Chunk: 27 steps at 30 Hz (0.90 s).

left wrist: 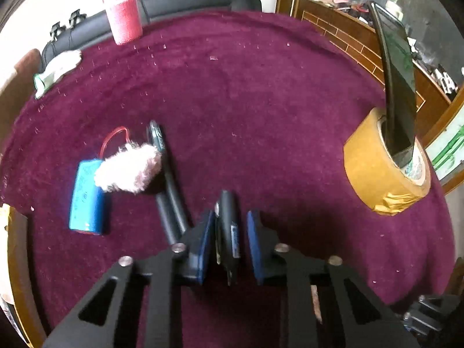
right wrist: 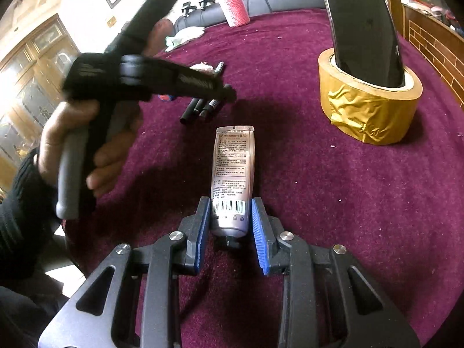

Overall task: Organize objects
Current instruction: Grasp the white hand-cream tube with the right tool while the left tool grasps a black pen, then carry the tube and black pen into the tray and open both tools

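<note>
My left gripper (left wrist: 229, 235) has its blue pads on both sides of a black marker (left wrist: 229, 226); a gap shows on the right side, so the jaws stand open around it. Two more black markers (left wrist: 168, 185) lie to its left, beside a pink fluffy puff (left wrist: 127, 171) and a blue battery pack (left wrist: 87, 194). My right gripper (right wrist: 229, 220) straddles a beige cream tube (right wrist: 233, 174) lying on the maroon cloth (right wrist: 319, 217), pads close to it with slight gaps. The left gripper also shows in the right wrist view (right wrist: 226, 92), over the markers (right wrist: 203, 107).
A roll of brown tape (left wrist: 382, 171) stands at the right with a dark phone (left wrist: 397, 92) upright in its core; both show in the right wrist view (right wrist: 368, 107). A red bottle (left wrist: 123, 14) and white gloves (left wrist: 58, 68) sit at the far edge.
</note>
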Each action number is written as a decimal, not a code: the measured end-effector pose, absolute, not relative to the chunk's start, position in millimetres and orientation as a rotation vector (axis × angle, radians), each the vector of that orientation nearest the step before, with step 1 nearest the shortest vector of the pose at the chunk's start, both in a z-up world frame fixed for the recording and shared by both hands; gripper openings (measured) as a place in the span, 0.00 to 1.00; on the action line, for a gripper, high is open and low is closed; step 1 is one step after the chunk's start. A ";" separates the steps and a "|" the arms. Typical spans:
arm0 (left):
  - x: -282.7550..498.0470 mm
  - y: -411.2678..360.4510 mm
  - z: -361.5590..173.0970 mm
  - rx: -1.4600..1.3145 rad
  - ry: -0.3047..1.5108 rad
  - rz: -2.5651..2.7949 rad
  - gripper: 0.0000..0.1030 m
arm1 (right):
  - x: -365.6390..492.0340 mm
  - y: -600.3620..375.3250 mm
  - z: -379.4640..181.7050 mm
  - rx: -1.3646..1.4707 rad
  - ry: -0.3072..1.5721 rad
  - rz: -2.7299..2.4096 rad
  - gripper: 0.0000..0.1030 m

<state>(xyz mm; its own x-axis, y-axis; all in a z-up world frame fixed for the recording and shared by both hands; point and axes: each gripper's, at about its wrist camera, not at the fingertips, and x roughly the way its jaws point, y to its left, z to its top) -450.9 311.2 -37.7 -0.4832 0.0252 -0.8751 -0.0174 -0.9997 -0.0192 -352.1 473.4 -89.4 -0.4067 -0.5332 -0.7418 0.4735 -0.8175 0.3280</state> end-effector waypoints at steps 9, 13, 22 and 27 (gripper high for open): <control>-366.1 287.2 -24.9 -1.581 -0.234 2.665 0.13 | -351.4 473.3 -89.1 1.209 -0.081 -2.227 0.27; -314.3 271.5 -14.7 -1.570 -0.366 2.678 0.13 | -347.9 468.6 -87.1 1.237 -0.103 -2.238 0.27; -248.8 236.6 -7.6 -1.533 -0.503 2.732 0.13 | -319.3 414.6 -75.7 1.225 -0.089 -2.075 0.27; -224.0 209.6 -2.7 -1.511 -0.575 2.762 0.13 | -307.8 373.2 -73.7 1.249 0.006 -2.037 0.27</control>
